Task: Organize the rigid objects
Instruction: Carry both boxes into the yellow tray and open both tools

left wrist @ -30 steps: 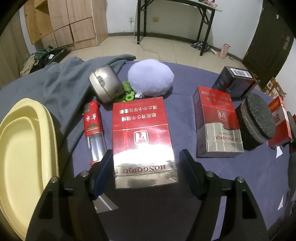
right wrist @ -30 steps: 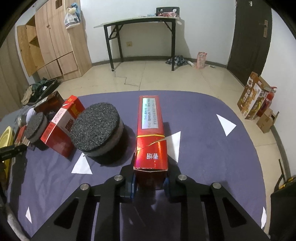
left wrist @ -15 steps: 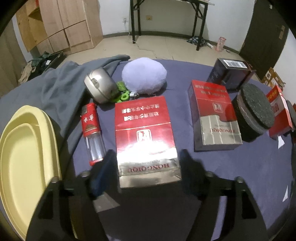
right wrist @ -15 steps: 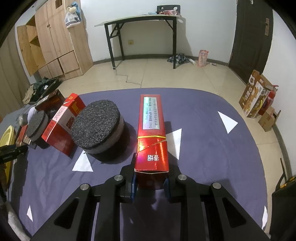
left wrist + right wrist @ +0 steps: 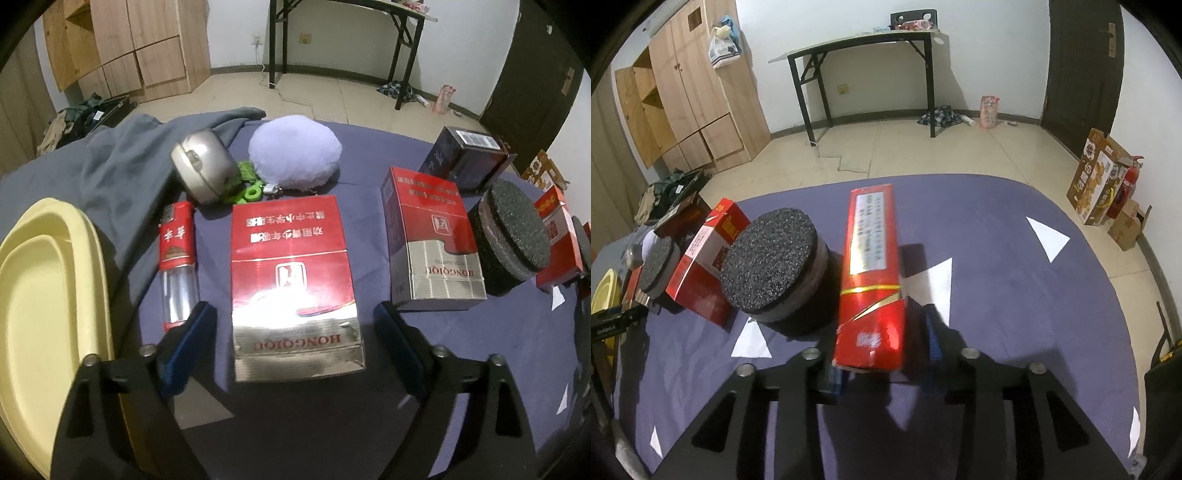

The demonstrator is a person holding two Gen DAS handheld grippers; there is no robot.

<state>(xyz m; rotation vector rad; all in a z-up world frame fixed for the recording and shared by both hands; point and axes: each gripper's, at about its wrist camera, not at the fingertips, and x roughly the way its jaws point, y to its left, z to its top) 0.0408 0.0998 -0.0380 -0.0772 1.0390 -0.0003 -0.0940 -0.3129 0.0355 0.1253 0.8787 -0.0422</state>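
Observation:
A large red and silver box (image 5: 291, 273) lies flat on the purple cloth between the fingers of my left gripper (image 5: 292, 314). Its jaws are closing, with a gap still showing on each side of the box. A second red and silver box (image 5: 432, 243) lies to its right. In the right wrist view a long red box (image 5: 871, 266) lies between the fingers of my right gripper (image 5: 881, 354). Those jaws are opening, and the right pad (image 5: 932, 339) stands clear of the box. A dark round puck (image 5: 772, 266) sits just left of it.
A yellow tray (image 5: 44, 295) and grey cloth (image 5: 110, 166) lie at the left. Nearby are a red-capped bottle (image 5: 177, 258), a metal tin (image 5: 203, 170), a white plush (image 5: 295, 151), a dark blue box (image 5: 465, 155) and a red box (image 5: 709, 254). White paper triangles (image 5: 1049, 236) dot the cloth.
The right jaws, shut on the long red box before, have parted from it, and the box has tipped slightly left. The left fingers stand a little wider around the large box.

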